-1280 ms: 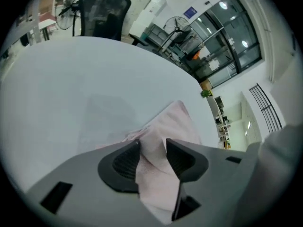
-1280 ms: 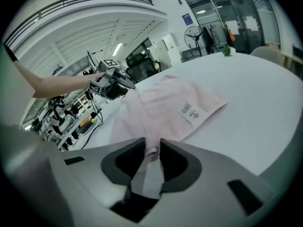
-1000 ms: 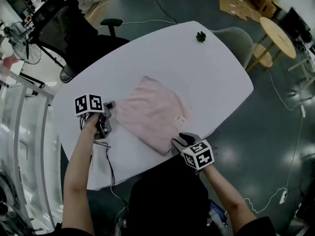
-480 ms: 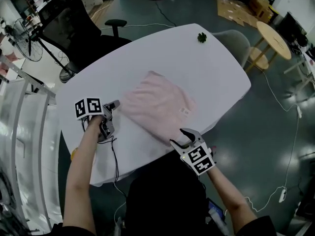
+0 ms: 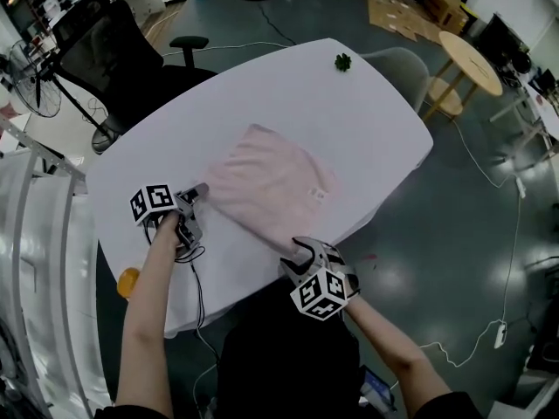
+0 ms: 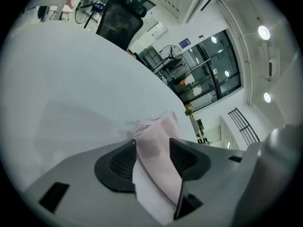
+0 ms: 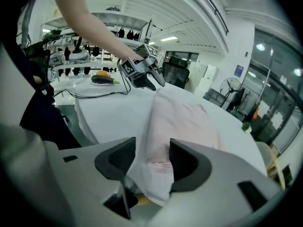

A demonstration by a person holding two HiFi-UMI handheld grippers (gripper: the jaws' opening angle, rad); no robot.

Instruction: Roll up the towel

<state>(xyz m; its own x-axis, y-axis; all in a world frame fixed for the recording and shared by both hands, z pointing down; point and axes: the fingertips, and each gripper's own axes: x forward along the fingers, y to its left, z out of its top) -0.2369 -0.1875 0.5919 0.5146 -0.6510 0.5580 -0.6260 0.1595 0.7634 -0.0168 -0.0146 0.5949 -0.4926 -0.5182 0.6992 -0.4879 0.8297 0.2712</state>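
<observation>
Two jaw pairs: had just been opening, stood apart.
Left gripper (image 6: 153, 143): released, towel (image 6: 161, 123) corner between its jaws.
Right gripper (image 7: 152, 144): released, towel's near edge between its jaws.
Lay of towel: flat on white table (image 5: 354, 120), between both grippers.

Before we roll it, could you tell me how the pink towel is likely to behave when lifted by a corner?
The towel will probably sag limply: its corner bunches into soft folds in the left gripper view. It looks thin and lies flat on the table, so likely light. Being folded in layers, it may wrinkle when pushed.
</observation>
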